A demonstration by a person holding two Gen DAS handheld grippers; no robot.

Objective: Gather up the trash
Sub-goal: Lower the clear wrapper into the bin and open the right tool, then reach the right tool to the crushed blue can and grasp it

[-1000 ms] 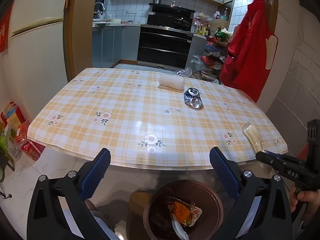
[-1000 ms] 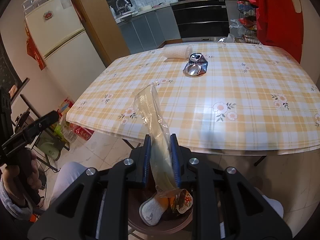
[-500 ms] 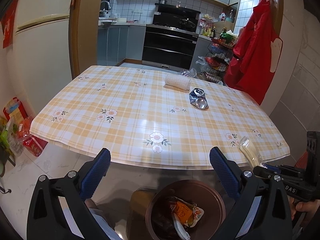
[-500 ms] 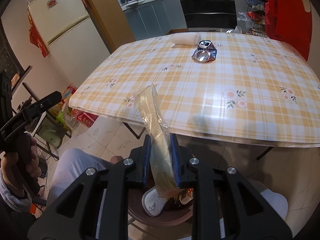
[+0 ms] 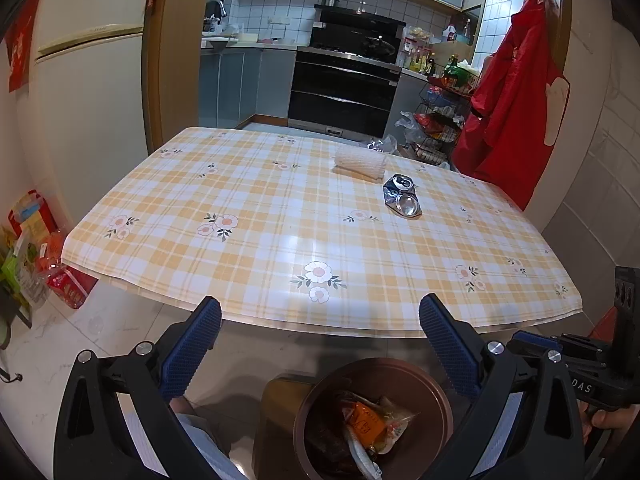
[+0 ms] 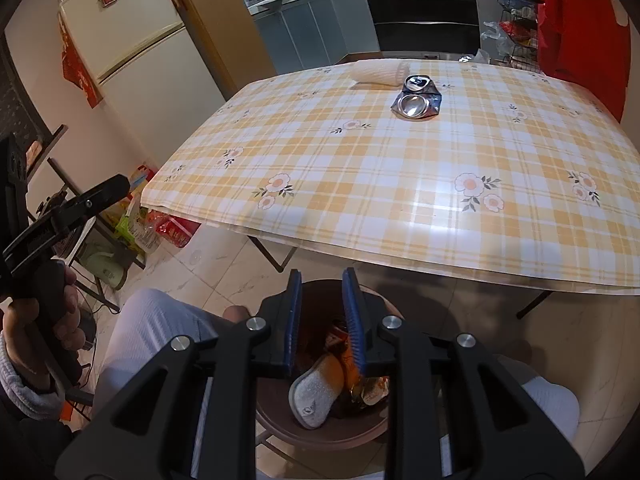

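Observation:
A brown trash bin point(image 5: 436, 376) stands on the floor before the table's near edge and holds wrappers and a grey insole; it also shows in the right wrist view point(image 6: 280, 420). My left gripper point(image 5: 320, 320) is wide open and empty above it. My right gripper point(image 6: 322, 280) hangs over the bin with its jaws slightly apart and nothing between them. A crushed can point(image 5: 402, 200) and a white ribbed cup point(image 5: 361, 163) on its side lie on the checked tablecloth point(image 5: 280, 240); both also show in the right wrist view, can point(image 6: 418, 98), cup point(image 6: 378, 72).
A fridge point(image 5: 88, 80) stands at the left. A red garment point(image 5: 516, 100) hangs at the right by a wire rack point(image 5: 440, 116). Bags and packets point(image 5: 36, 252) lie on the floor left of the table. My knees point(image 6: 160, 320) are beside the bin.
The clear plastic wrapper that my right gripper held is gone from its jaws, which have parted a little over the bin. Both grippers drew back slightly from the table.

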